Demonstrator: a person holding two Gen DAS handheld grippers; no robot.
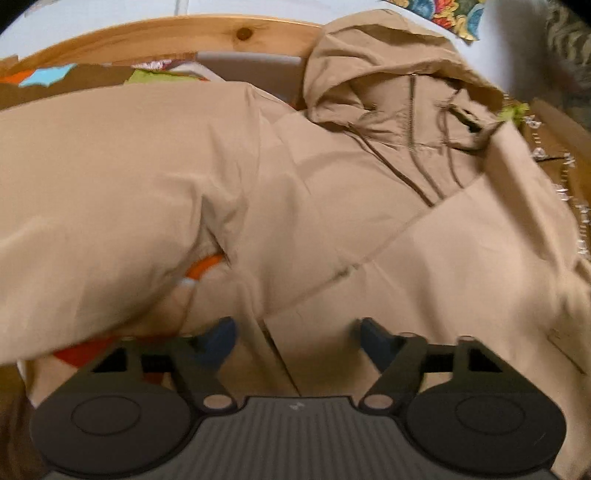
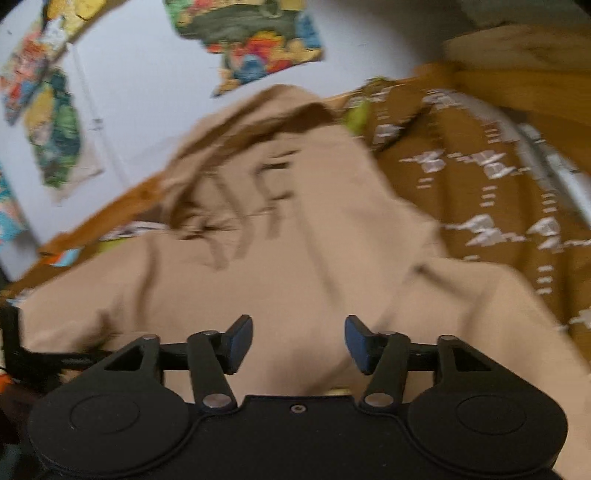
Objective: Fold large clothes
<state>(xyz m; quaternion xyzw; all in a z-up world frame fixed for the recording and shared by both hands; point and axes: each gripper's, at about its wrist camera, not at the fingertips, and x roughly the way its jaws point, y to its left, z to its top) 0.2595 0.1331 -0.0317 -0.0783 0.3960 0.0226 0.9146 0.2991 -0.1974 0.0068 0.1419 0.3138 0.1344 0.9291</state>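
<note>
Folding this tan hooded jacket (image 1: 295,177) is only part done, by my reckoning. It lies spread across the brown patterned bedspread (image 2: 480,192), with its hood (image 1: 369,66) up toward the wooden bed frame (image 1: 166,33) and the wall with the bright posters (image 2: 251,40). One sleeve (image 1: 461,251) looks laid in across the body from the side, its edge running on a slant below the drawstrings (image 1: 417,173). The other side still bulges out wide and loose.

My left tongs (image 1: 297,341) hang just above the lower part of the jacket with the blue pads (image 1: 221,339) well apart and nothing between them. My right tongs (image 2: 298,341) are likewise spread wide and empty over the cloth. That view is badly smeared, so I cannot say whether the tips touch the fabric or only hover near it.

I judge the step in hand to be bringing the sides in toward the middle before folding the length. Next I would need to close on a clear edge, most likely the loose side or the hem near me. I should pinch only the layers I mean to move and carry them over flat. The cloth looks thin and slippery, so a shallow pinch may slide off. The sleeve already laid in could be dragged askew.
</note>
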